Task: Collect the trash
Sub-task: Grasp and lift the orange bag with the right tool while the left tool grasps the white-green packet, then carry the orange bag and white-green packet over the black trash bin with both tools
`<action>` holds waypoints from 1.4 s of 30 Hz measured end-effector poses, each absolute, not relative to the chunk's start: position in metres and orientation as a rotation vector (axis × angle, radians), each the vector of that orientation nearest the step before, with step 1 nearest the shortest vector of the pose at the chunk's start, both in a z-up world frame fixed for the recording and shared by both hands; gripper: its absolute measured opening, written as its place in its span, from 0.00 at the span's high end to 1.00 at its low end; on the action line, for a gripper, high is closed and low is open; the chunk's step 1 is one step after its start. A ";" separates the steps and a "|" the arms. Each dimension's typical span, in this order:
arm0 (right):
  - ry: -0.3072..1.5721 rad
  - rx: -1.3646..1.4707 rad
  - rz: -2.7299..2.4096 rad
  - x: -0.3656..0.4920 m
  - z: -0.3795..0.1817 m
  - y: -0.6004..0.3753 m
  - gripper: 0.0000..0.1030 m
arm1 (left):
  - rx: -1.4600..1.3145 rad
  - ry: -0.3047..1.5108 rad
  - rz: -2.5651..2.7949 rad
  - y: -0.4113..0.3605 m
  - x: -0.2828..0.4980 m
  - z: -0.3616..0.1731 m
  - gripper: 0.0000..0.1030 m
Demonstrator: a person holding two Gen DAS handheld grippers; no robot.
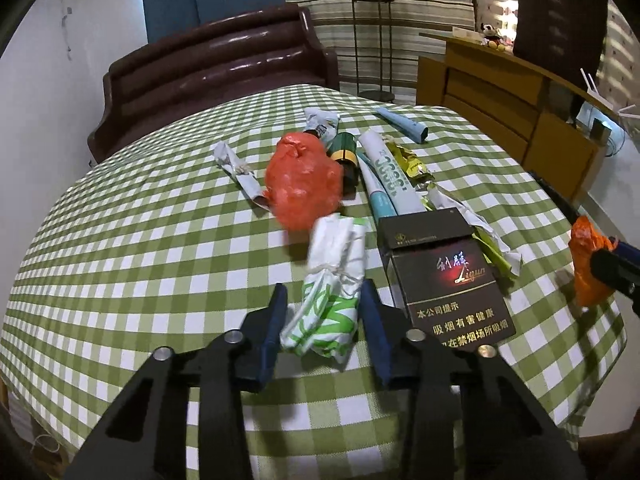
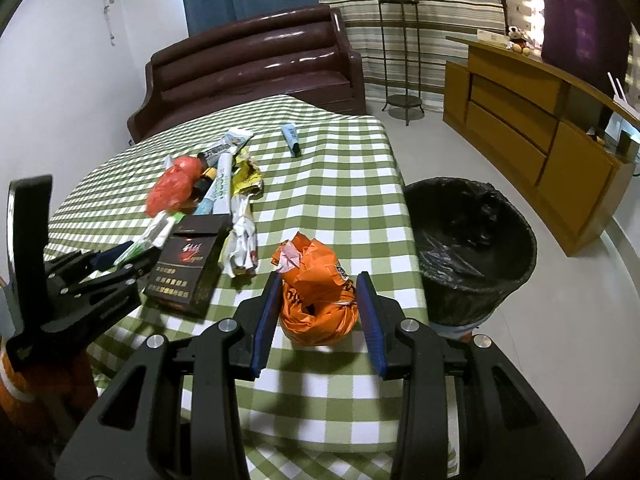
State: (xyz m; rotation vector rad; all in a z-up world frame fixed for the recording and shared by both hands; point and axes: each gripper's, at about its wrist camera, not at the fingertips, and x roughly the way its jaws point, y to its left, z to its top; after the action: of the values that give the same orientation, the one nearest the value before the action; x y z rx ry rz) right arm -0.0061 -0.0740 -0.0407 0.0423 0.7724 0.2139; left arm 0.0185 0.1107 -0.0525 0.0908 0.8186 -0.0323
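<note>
My left gripper point(image 1: 324, 304) has its blue pads on both sides of a crumpled white-and-green paper wrapper point(image 1: 334, 288) lying on the green-and-white checked tablecloth point(image 1: 140, 280); the pads touch its flanks, so I record it as clamped on the wrapper. My right gripper point(image 2: 318, 312) is clamped on a scrunched orange plastic bag point(image 2: 316, 300) near the table's right edge, bag bottom resting on the cloth.

Containers:
- Round waste bin lined with a black plastic bag point(image 2: 472, 248), on the floor just beside the table's right edge. Interior dark; the only thing I can make out in it is the liner's folds.
- Dark flip-top cigarette box with red and gold print point(image 1: 448, 280), lid hinged back, lying flat just right of the wrapper. Contents hidden.

Other trash on the cloth: a red crumpled plastic bag point(image 1: 302, 178), a green-and-yellow cylindrical tube point(image 1: 346, 156), a rolled white-and-teal paper tube point(image 1: 394, 184), a yellow foil wrapper point(image 1: 412, 168), and a light blue tube point(image 1: 404, 124) lying apart at the far side.
</note>
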 end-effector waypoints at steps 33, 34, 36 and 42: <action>0.631 0.066 -0.077 0.045 -0.014 -0.175 0.64 | 0.041 0.628 -0.256 0.025 0.050 0.013 0.70; 0.632 0.068 -0.084 0.047 -0.016 -0.178 0.64 | 0.043 0.631 -0.264 0.017 0.054 0.011 0.70; 0.635 0.071 -0.101 0.054 -0.019 -0.187 0.64 | 0.055 0.632 -0.284 0.001 0.063 0.009 0.70; 0.645 0.089 -0.136 0.069 -0.028 -0.203 0.64 | 0.090 0.660 -0.312 -0.037 0.085 -0.004 0.70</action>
State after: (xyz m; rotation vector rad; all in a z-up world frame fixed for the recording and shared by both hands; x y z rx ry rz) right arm 0.0686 -0.2027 -0.0280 0.0895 0.6450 -0.1364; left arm 0.0854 -0.0374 -0.0040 0.0901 0.6599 -0.3120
